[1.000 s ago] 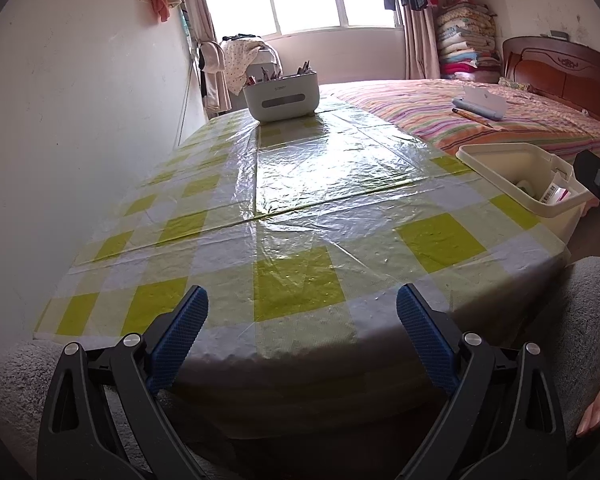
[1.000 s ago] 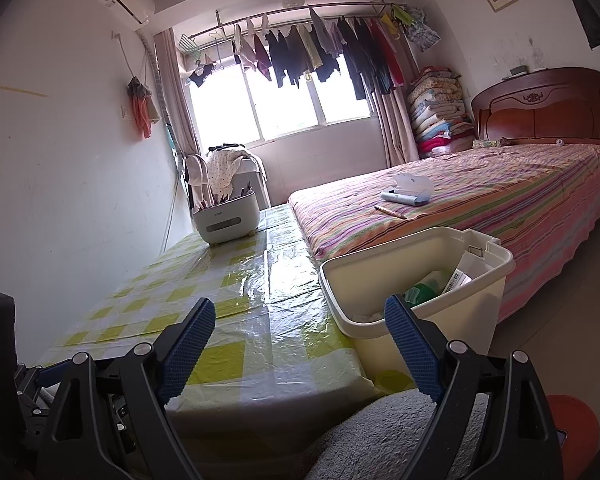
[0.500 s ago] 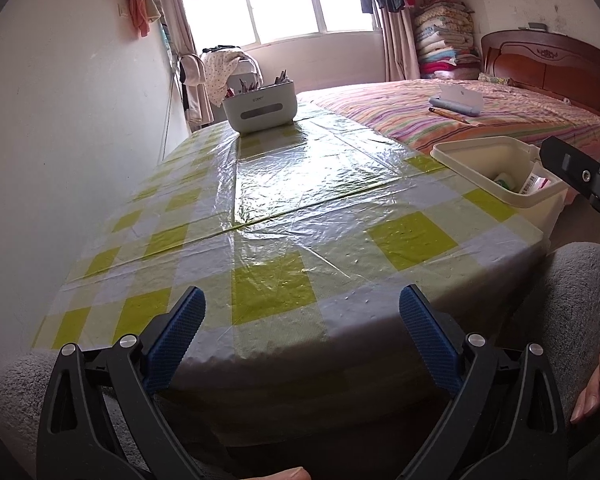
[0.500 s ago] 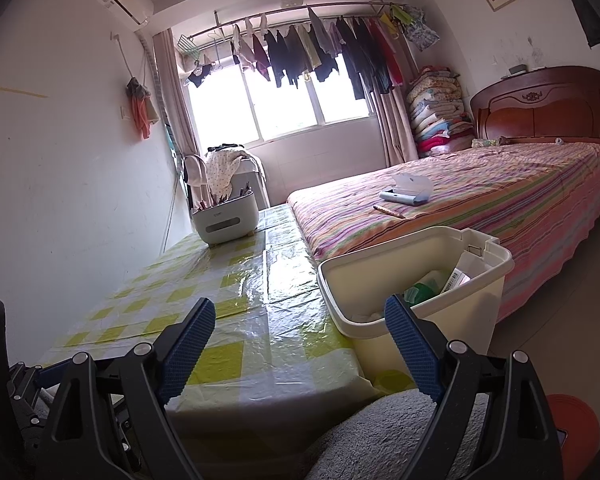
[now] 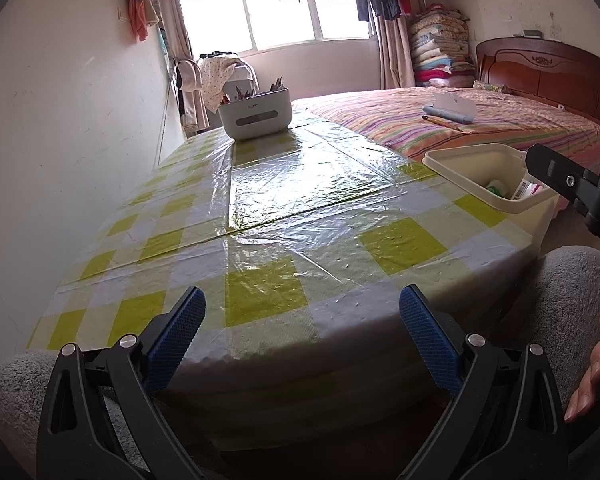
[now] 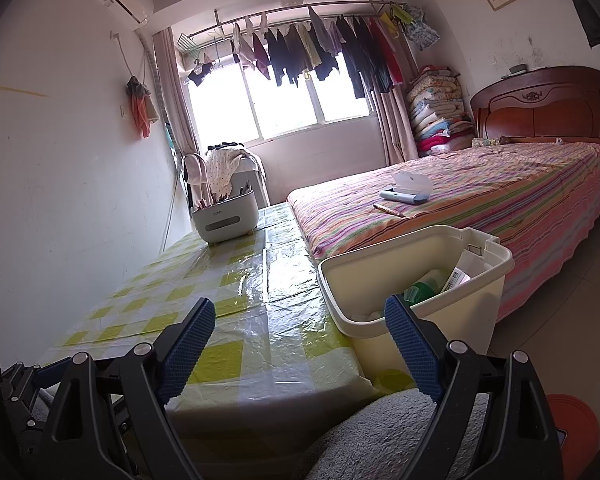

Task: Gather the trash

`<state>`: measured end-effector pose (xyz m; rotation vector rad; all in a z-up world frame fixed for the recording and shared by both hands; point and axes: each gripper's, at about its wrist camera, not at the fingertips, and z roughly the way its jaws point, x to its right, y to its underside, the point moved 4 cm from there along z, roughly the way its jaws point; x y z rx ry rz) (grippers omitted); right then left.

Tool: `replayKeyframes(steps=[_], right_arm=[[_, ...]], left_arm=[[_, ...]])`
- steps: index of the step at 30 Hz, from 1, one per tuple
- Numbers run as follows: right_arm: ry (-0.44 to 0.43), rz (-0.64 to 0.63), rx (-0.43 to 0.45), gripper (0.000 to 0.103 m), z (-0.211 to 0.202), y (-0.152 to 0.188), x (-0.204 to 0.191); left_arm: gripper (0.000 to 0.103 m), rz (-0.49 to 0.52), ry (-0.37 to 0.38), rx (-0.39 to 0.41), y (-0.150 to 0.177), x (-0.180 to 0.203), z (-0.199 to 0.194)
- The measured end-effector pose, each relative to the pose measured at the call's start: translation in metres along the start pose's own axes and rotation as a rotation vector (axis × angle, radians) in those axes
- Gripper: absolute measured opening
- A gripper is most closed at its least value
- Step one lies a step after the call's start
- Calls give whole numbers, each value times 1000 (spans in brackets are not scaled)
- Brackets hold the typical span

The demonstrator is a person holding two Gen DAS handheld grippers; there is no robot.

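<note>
Bed with a striped cover fills the right of the room, bearing a flat blue case with its white lid raised and a pencil just beside it. Table, covered in a yellow-and-white checked cloth under clear film, runs from the near edge to the window, its right side against the bed. Bin, a cream open-topped tub, stands at the table's right edge, between table and bed; it holds the collected trash: a green wrapper, a white packet with a barcode label, and some white scraps at the bottom, too small to tell apart. Caddy, a white oval tub with a dark slot on its front, sits at the far end of the table and holds upright pens or tools, not clearly told. Left gripper hovers at the near table edge, its blue pads wide apart with nothing between them. Right gripper is over the near right corner of the table, likewise spread wide and empty, its right pad in front of the bin's rim.
</note>
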<state>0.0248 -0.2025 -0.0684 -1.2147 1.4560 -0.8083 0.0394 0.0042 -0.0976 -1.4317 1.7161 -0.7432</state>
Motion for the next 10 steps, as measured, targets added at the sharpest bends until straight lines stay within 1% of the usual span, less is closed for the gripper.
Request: replayKeyframes(steps=[4, 10], right_arm=[[0, 0, 1, 84, 0, 0, 0], [0, 0, 0, 84, 0, 0, 0]], left_arm=[[96, -5, -3, -19, 0, 0, 3], [96, 22, -14, -1, 0, 3, 1]])
